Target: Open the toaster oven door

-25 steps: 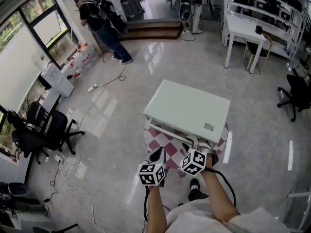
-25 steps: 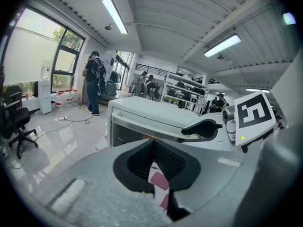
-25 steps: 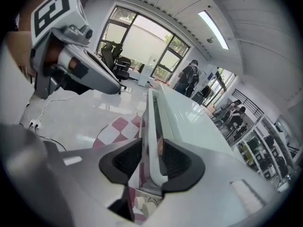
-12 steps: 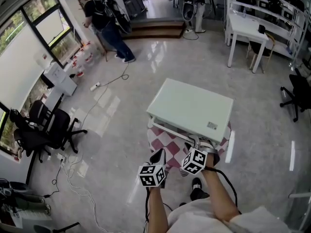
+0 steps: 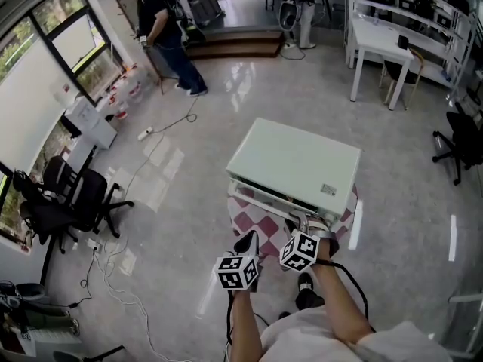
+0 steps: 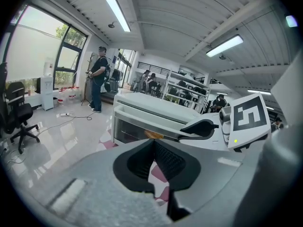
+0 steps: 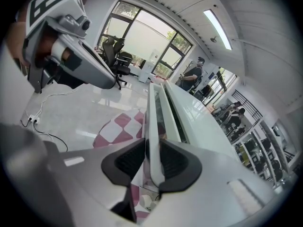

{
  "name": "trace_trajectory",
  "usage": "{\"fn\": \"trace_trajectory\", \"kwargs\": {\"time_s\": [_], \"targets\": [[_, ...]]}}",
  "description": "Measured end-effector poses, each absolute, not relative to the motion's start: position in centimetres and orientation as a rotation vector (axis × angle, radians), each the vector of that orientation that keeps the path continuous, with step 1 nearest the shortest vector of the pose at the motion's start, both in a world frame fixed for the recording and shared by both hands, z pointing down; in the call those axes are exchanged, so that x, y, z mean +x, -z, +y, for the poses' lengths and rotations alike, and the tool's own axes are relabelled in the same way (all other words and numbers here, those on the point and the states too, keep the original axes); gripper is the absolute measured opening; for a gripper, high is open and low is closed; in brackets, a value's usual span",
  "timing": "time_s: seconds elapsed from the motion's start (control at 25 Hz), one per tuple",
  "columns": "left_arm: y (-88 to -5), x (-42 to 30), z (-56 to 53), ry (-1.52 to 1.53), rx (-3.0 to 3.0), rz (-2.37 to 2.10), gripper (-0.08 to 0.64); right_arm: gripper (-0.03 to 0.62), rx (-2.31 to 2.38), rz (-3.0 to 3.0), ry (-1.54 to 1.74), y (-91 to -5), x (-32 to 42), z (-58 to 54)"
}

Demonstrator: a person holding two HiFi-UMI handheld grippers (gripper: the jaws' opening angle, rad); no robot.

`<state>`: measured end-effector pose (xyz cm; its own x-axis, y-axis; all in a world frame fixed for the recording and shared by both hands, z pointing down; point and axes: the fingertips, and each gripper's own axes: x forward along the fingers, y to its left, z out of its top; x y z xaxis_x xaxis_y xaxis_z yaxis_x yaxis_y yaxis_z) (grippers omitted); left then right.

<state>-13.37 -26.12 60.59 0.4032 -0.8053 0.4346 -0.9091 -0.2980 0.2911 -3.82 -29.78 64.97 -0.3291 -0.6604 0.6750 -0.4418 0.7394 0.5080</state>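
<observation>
Toaster oven (image 5: pixel 294 161): white, sitting on a pink-and-white checkered cloth (image 5: pixel 256 221) in the middle of a glossy floor (image 5: pixel 173 202); its front faces the person holding the grippers.
Door: front side, glass pane. A thin dark line runs along its top edge; I cannot tell whether it is ajar.
Door handle (image 7: pixel 152 112): long pale bar across the door's upper edge.
Right gripper (image 7: pixel 152 143): at the handle's right end, fingers closing, one pad on each side of the bar and pressing on it.
Left gripper (image 6: pixel 154 143): held just beside the right one, short of the oven front and over the cloth's near edge; fingers together at the tips, with nothing between them.
Background: a person (image 5: pixel 162 32) stands well away by the windows.
</observation>
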Motion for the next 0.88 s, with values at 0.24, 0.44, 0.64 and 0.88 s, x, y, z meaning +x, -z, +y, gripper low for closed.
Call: {"fn": "trace_trajectory", "kwargs": {"time_s": [0.24,0.44,0.64,0.88], "targets": [[-60.2,-13.5,-25.5,-0.266,2.179,-1.46,0.003,0.091,0.829,-1.967,0.281,-65.4,-4.2,-28.8],[-59.9,-13.5,-25.3,-0.264,2.186,-1.457,0.003,0.089,0.828,-1.967,0.276,-65.5,-4.3,-28.5],[-59.9,-13.7,-24.9,-0.26,2.186,-1.456,0.003,0.087,0.828,-1.961,0.291,-65.7,-4.8,-28.0],[-60.2,-13.3,-24.5,-0.272,2.201,-1.438,0.003,0.084,0.82,-1.964,0.284,-66.3,-5.4,-27.1]]}}
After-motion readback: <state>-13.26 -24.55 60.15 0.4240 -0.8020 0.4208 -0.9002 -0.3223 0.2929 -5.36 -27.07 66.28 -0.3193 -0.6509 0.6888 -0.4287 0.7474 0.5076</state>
